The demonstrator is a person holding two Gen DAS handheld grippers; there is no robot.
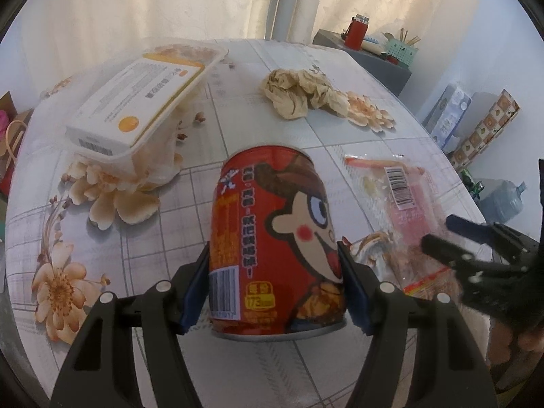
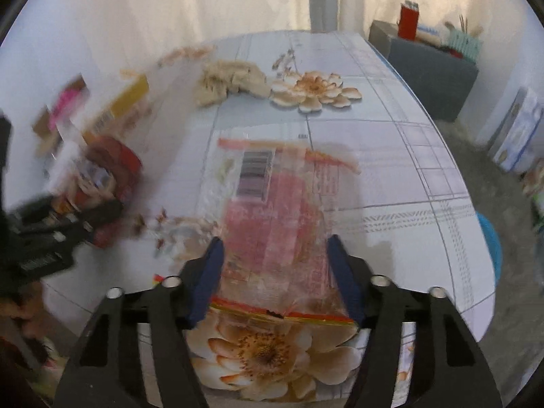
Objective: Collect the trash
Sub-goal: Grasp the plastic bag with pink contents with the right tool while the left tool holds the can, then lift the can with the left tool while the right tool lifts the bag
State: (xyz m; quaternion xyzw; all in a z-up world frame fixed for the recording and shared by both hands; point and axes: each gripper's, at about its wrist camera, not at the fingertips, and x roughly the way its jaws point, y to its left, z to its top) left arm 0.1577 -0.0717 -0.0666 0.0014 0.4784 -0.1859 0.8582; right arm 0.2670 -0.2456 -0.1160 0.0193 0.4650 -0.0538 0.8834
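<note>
A red drink can (image 1: 275,238) with a cartoon face sits between the pads of my left gripper (image 1: 273,265), which is shut on it just above the table. The can also shows blurred in the right wrist view (image 2: 112,176). A clear plastic wrapper (image 2: 275,210) with pink print and a barcode lies flat on the table; it also shows in the left wrist view (image 1: 404,200). My right gripper (image 2: 275,255) is open, its fingers on either side of the wrapper's near end. Crumpled brown paper (image 1: 302,91) lies farther back.
A clear plastic food box (image 1: 136,102) with a white and yellow label stands at the left on the flowered tablecloth (image 1: 238,129). A grey cabinet (image 2: 431,68) with a red flask stands beyond the table's far right corner. A blue bin (image 2: 489,241) shows below the right edge.
</note>
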